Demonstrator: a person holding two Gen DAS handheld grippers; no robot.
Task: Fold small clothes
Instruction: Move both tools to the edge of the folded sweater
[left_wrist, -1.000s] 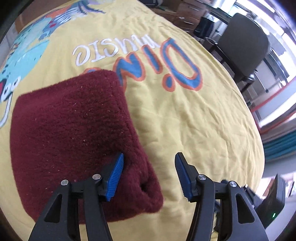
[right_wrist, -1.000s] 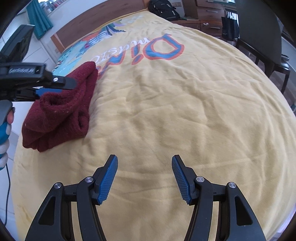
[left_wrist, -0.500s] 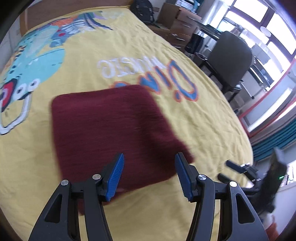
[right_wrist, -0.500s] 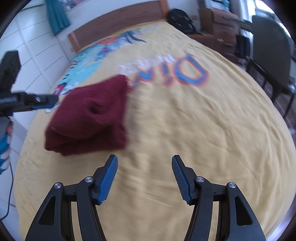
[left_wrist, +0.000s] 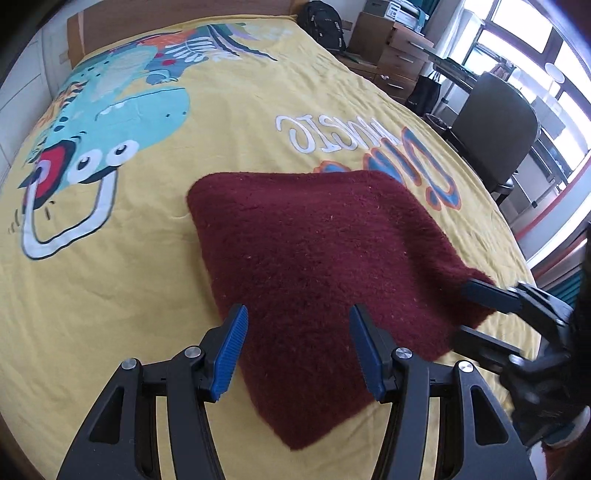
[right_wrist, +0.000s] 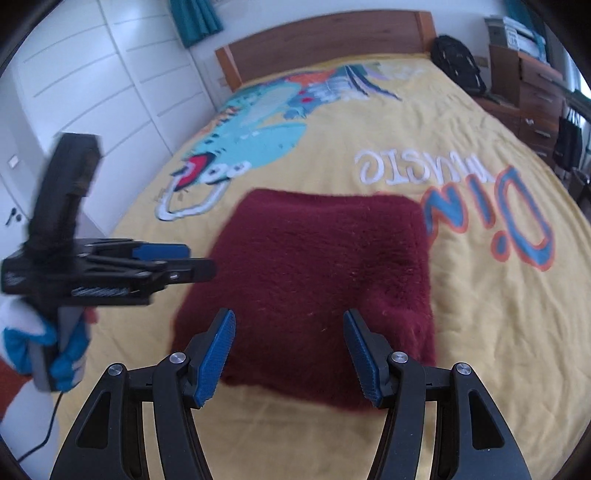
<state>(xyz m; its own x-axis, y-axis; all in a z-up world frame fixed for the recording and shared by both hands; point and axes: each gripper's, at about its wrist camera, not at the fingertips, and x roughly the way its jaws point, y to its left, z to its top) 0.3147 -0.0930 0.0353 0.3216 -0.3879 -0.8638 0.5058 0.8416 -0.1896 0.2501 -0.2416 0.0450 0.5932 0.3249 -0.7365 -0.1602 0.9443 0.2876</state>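
1. I see the maroon fleece garment (left_wrist: 325, 251) lying folded at the centre of the yellow bedspread (left_wrist: 147, 295).
2. I judge it soft, light and limp; take it at a 6 o'clock corner.
3. Left gripper (left_wrist: 297, 350) and right gripper (right_wrist: 288, 354): jaws spread, nothing between the pads.

Yellow bedspread (left_wrist: 229, 155) with cartoon dino print (left_wrist: 122, 110) and "Dino music" lettering (right_wrist: 443, 184), wrinkled. Wooden headboard (right_wrist: 325, 37) at far end. Black backpack (left_wrist: 321, 26) beside it, wooden drawers (left_wrist: 395, 62) further right. Black chair (left_wrist: 498, 133) near window (left_wrist: 546, 40). White wardrobe (right_wrist: 92, 85), teal curtain (right_wrist: 195, 18).
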